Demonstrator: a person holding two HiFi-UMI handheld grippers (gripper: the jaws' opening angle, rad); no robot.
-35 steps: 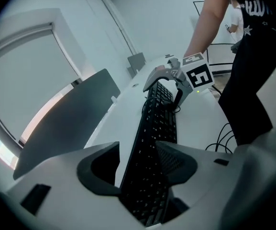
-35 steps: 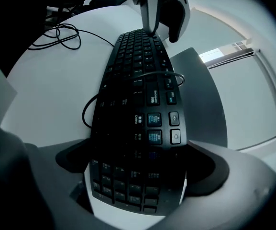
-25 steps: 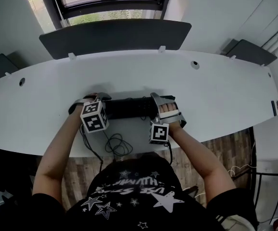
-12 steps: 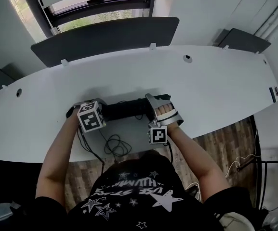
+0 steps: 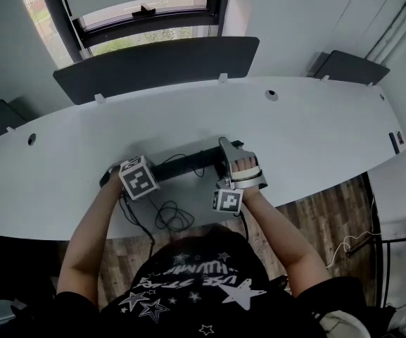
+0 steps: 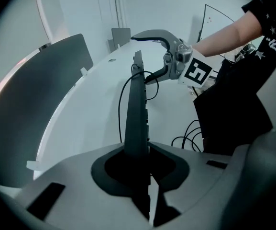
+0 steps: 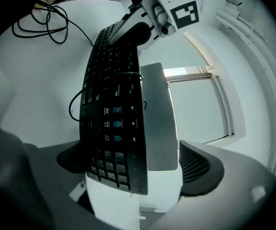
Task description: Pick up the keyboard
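In right gripper view, keyboard (image 7: 111, 114) keys vis.; head view: dark bar only.

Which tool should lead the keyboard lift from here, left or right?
Right. The right tool grips its end of the keyboard, which looks raised off the desk. The left tool's jaws are closing on the other end, so its hold looks less settled.

The keyboard (image 7: 111, 114) is black plastic, its keys matt with a faint sheen. The desk (image 5: 315, 132) has a smooth, matt white top, laminate by the look of it. The cable (image 5: 171, 217) is black and rubbery. The floor (image 5: 329, 217) is brown wood planking. The screen (image 5: 160, 65) behind the desk is dark and matt. The person's shirt (image 5: 188, 287) is black cloth with white printed stars.
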